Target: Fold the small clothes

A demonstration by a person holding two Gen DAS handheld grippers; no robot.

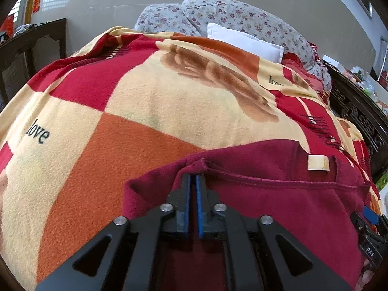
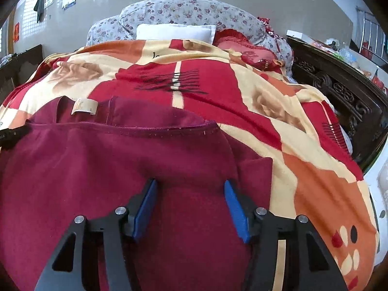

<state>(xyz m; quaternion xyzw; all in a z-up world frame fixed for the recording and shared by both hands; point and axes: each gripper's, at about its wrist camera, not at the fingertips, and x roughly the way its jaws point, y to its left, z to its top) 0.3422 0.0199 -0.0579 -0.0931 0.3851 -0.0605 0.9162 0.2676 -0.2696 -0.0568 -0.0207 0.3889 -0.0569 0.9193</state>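
A dark red fleece garment (image 1: 278, 201) with a cream neck label (image 1: 318, 163) lies on the checked blanket (image 1: 121, 126). My left gripper (image 1: 193, 175) is shut on a pinched fold of the garment at its left shoulder edge. In the right wrist view the same garment (image 2: 109, 165) fills the lower left, label (image 2: 84, 108) at the collar. My right gripper (image 2: 190, 186) is open, its blue pads (image 2: 148, 206) resting over the garment near its right shoulder, with nothing between them. The right gripper's edge shows in the left wrist view (image 1: 371, 240).
The blanket (image 2: 303, 145) covers a bed. A white pillow (image 1: 242, 40) and floral bedding (image 1: 242, 17) lie at the far end. A dark carved wooden bed frame (image 2: 339, 89) runs along the right. A dark table (image 1: 31, 41) stands at the left.
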